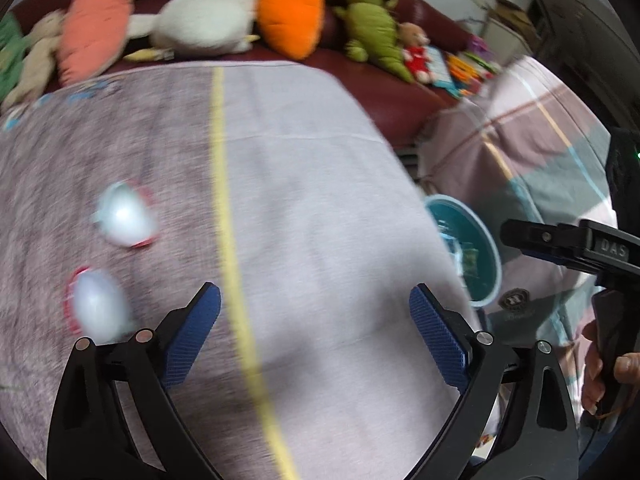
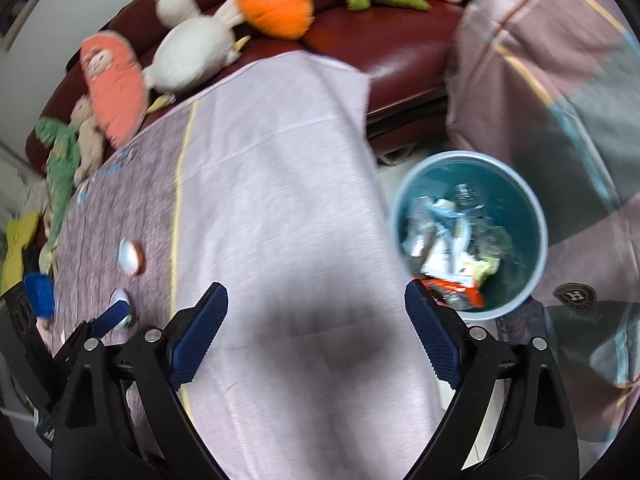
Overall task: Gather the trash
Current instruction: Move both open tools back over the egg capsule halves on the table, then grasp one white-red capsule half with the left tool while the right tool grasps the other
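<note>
Cloth-covered table [image 1: 320,208], pale pink on one half and mottled mauve on the other, with a yellow stripe [image 1: 224,200] between the halves; dark red leather sofa [image 1: 384,92] behind it.

Left wrist view:
- Left gripper [image 1: 315,320]: jaws spread wide, nothing between the blue pads, hanging over the pale half of the cloth.
- Two small white cups with red rims [image 1: 124,220], lying on the mauve half left of the stripe, apart from each other; blurred, possibly pudding or jelly cups.
- Teal bin [image 1: 480,256], beside the table's right edge, partly hidden by it; scraps of wrapper inside.
- Right gripper [image 1: 568,244], seen from the side at the right edge of the view, with a person's fingers [image 1: 600,372] on its handle.
- Soft toys along the sofa: pink carrot [image 1: 96,20], white rabbit [image 1: 200,24], orange carrot [image 1: 292,16], green dinosaur [image 1: 372,24].

Right wrist view:
- Right gripper [image 2: 316,336]: jaws released and wide, empty, over the pale cloth [image 2: 288,200].
- Teal bin [image 2: 468,232], on the floor just right of the table, holding crumpled wrappers [image 2: 444,240], among them an orange-and-white packet near the rim.
- Same two white cups [image 2: 130,256], on the mauve half at the left, the nearer one close to the left gripper's blue pads [image 2: 40,294].
- Checked cloth [image 2: 560,80] draped to the right of the bin.
</note>
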`<state>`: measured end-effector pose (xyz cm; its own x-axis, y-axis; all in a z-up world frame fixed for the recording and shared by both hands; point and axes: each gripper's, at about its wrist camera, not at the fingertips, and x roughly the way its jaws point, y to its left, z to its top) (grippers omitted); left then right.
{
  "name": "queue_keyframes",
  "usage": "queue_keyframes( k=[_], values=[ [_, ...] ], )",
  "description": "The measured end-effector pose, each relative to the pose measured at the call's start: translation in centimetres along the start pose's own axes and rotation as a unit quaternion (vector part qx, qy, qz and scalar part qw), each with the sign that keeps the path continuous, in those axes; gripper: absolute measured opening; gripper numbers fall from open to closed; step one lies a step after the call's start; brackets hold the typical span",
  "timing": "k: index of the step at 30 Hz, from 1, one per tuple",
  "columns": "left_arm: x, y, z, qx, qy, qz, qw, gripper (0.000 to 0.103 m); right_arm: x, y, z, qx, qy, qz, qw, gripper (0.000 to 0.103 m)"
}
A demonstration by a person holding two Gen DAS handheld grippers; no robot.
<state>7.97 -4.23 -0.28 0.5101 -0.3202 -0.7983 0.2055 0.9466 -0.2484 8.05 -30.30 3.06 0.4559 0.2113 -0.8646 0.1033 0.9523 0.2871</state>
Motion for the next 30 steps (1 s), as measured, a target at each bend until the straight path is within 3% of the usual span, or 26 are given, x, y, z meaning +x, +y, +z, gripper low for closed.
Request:
queue_keyframes(
  k=[9, 15, 28, 29, 30],
  values=[
    [-2.4, 9.2, -2.3, -0.071, -0.019, 0.081, 0.994, 0.096, 2.5, 5.9, -1.0, -0.05, 0.03, 0.017, 0.998, 0.086],
    [-1.4, 12.8, -3.8, -0.105, 0.0, 0.099, 0.9895, 0.096, 4.0, 8.5, -1.6, -0.07, 0.047, 0.027, 0.996, 0.086],
    [1.7, 13.5, -2.8, -0.116, 0.021, 0.101, 0.9878, 0.096, 7.7, 12.2, -1.3, -0.09, 0.077, 0.036, 0.992, 0.086],
    [1.8, 13.6, -2.9, -0.117, 0.017, 0.101, 0.9878, 0.095, 8.0, 12.5, -1.1, -0.092, 0.078, 0.038, 0.992, 0.086],
    [1.7, 13.7, -3.0, -0.116, 0.011, 0.103, 0.9878, 0.086, 8.1, 12.7, -1.1, -0.093, 0.079, 0.039, 0.992, 0.086]
  ],
)
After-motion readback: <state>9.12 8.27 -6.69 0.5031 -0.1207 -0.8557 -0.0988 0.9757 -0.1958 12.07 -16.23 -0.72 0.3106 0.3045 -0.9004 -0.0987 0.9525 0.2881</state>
